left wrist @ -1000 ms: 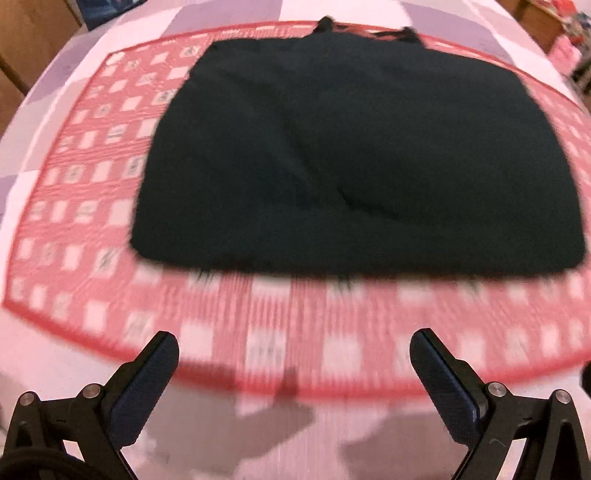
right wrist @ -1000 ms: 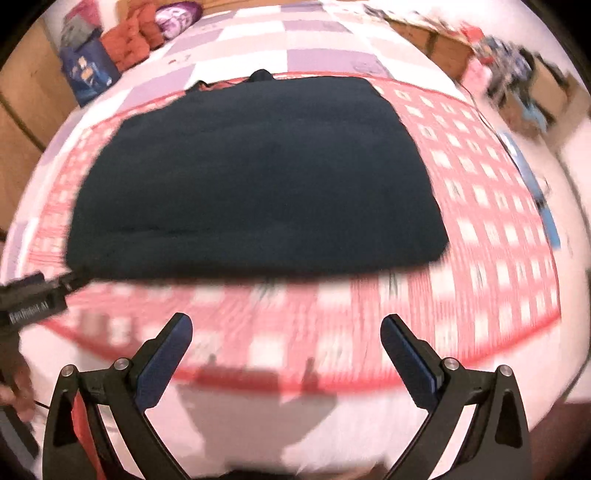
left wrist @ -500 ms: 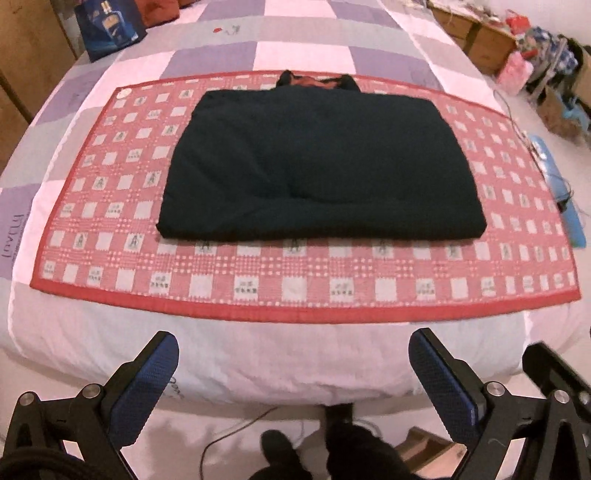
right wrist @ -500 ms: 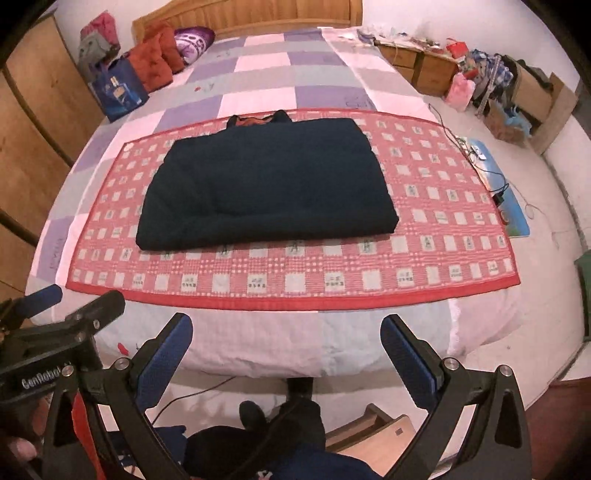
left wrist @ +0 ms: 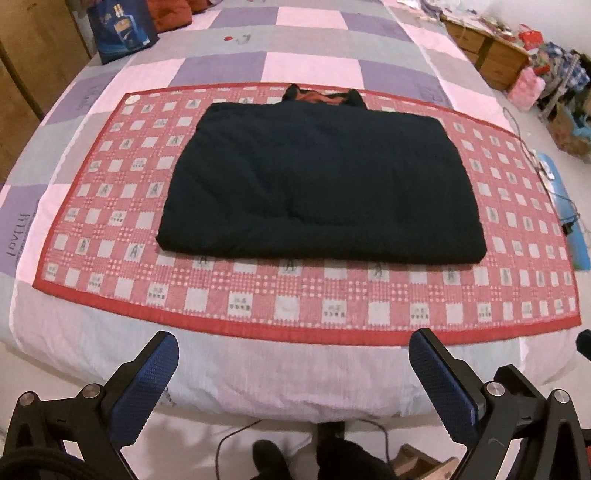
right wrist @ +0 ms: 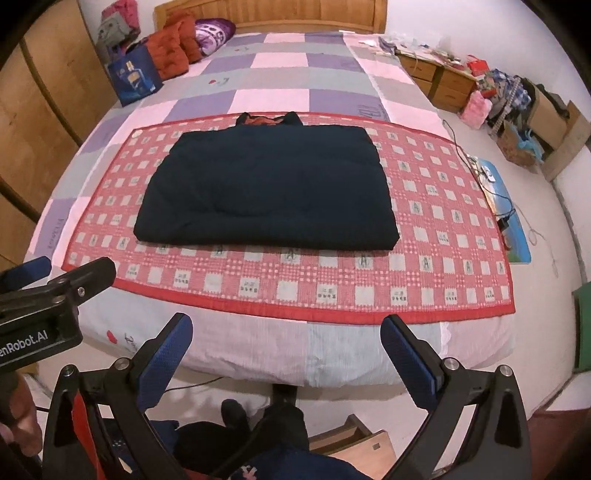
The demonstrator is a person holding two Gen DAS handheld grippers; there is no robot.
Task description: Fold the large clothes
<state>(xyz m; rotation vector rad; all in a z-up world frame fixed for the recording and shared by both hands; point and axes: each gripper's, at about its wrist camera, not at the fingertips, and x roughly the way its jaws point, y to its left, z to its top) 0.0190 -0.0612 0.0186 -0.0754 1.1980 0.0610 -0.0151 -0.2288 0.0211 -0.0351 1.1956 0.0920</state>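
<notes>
Plainly, both tools are held back from the bed (right wrist: 332, 354), off its near edge and touching nothing. Taking the dark folded garment (left wrist: 321, 181) as the landmark and reading from the left: a wooden wardrobe (right wrist: 40, 122) stands far to its left, beside the bed. A blue bag (right wrist: 135, 75) sits on the bed beyond the garment's far left corner, with orange-red cushions (right wrist: 173, 50) and a purple pillow (right wrist: 212, 33) further back by the wooden headboard (right wrist: 273, 11).

The left tool (left wrist: 293, 384) hangs below the garment's near edge, its blue-padded fingers (left wrist: 147, 384) spread wide and empty. From the right wrist view its dark body juts in at the left edge, level with the garment's near left corner.

The garment itself lies flat as a neat rectangle in the middle of a red checked mat (left wrist: 295, 299), which is spread across the pale patchwork bedcover (left wrist: 306, 40). A collar with a reddish lining (right wrist: 269, 120) pokes out at the garment's far edge.

The right tool (right wrist: 286, 356) also sits below the garment's near edge, fingers (right wrist: 410, 358) parted with nothing between them. Under it a person's dark-clad legs (right wrist: 266, 432) show.

To the garment's right, a cable (right wrist: 476, 162) trails off the mat toward a blue pad (right wrist: 511, 221) on the floor. Further right and back are wooden drawers (right wrist: 439, 77), a pink bag (right wrist: 476, 109) and a heap of clutter (right wrist: 524, 107).
</notes>
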